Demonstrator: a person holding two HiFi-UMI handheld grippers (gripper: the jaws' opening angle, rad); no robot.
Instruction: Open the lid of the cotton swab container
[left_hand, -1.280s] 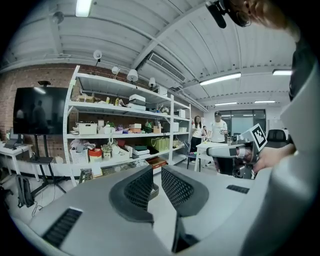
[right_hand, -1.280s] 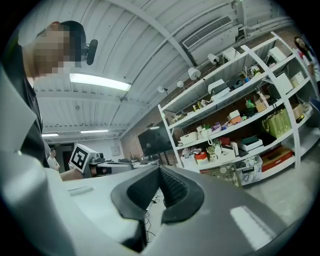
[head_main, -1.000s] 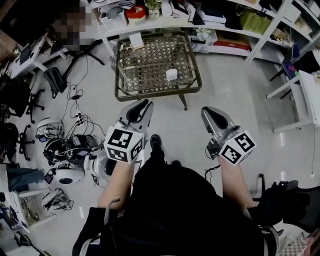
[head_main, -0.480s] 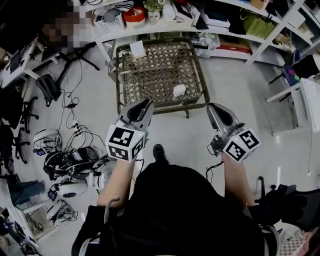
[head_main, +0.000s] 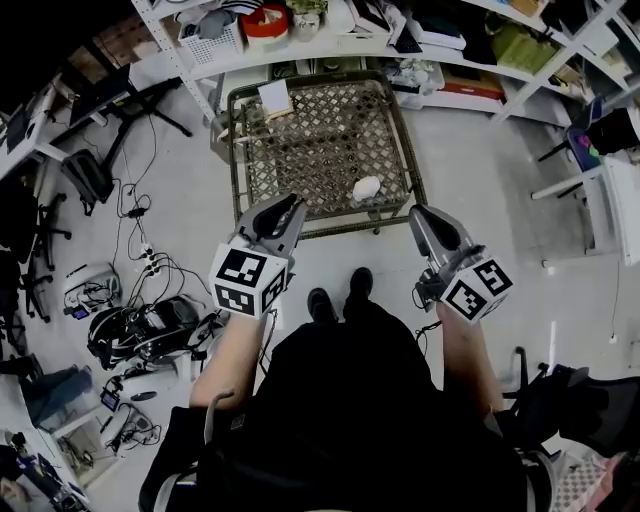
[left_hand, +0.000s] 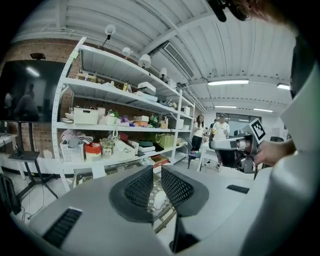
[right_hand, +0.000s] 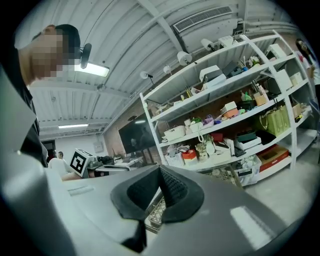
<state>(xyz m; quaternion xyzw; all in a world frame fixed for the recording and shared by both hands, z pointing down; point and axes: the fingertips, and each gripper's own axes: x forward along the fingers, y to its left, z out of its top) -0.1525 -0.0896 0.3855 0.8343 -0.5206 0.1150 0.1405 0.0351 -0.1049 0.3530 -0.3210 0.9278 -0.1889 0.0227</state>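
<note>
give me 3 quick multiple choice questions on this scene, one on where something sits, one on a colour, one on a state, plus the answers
1. Where is the container?
A. on the lattice table
B. on the floor
C. on a shelf

2. What colour is it?
A. red
B. white
C. green

3. How do the left gripper and right gripper stand?
A. both shut, empty
B. both wide open
C. right shut on the container

Answers: A, it sits on the table's near right part. B, it shows white against the brown lattice. A, each gripper view shows its jaws together with nothing held.
</note>
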